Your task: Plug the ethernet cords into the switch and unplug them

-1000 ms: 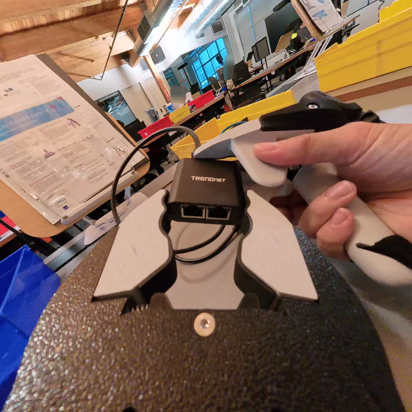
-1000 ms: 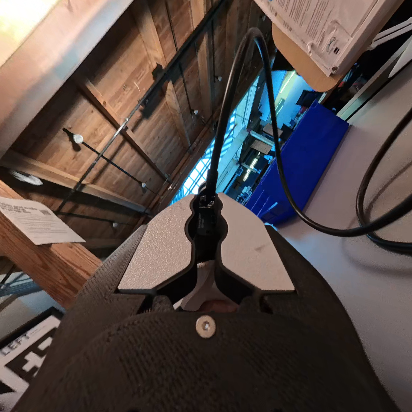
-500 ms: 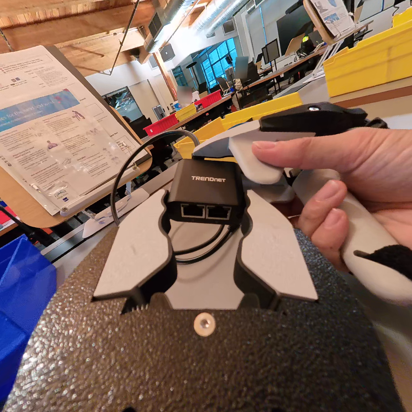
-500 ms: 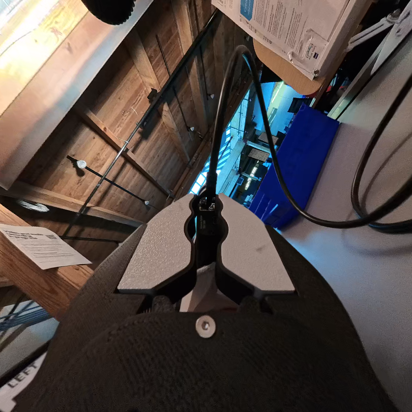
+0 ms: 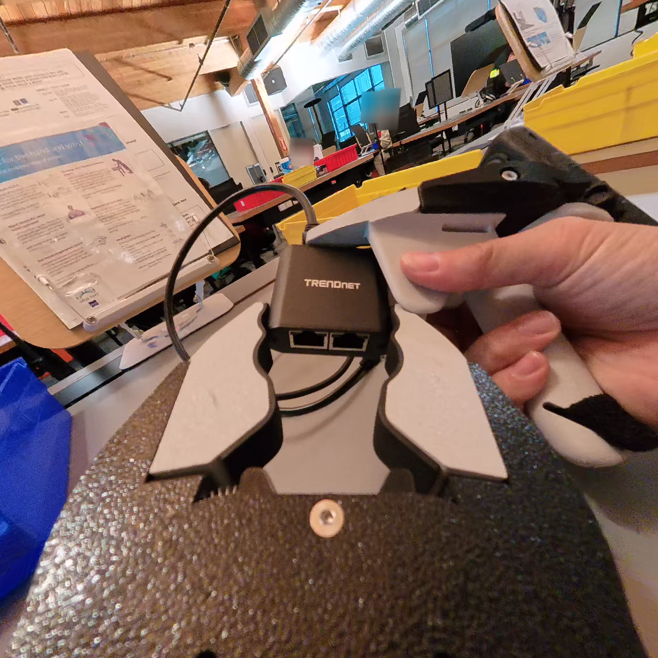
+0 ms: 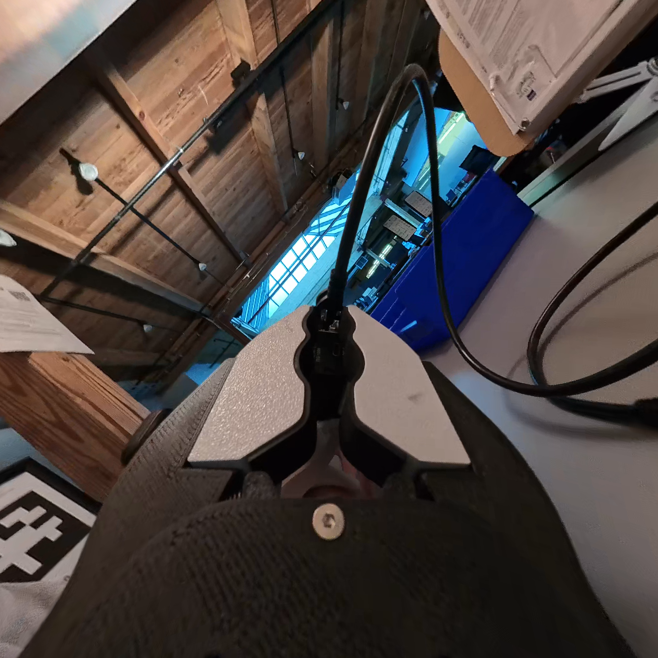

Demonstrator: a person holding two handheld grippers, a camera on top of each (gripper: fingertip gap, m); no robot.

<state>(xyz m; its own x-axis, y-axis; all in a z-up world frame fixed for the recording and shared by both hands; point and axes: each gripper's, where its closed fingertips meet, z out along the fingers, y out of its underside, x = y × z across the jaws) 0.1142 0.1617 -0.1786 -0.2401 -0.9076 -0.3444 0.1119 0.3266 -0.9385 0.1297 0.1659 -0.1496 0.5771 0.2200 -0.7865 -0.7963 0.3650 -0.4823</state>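
Switch (image 5: 329, 295) clamped in left gripper (image 5: 329, 356), both ports empty.
Right gripper (image 6: 329, 350), at 2 o'clock of it, has jaws closed on cord (image 6: 441, 285) plug above counter (image 6: 569, 480).

The right gripper (image 5: 320, 233) has swung lower behind the switch (image 5: 329, 297) — its black body (with the screw) now shows tilted up. In the right wrist view, the cord (image 6: 388, 171) loop arcs taller, and the blue bin (image 6: 463, 256) sits higher.
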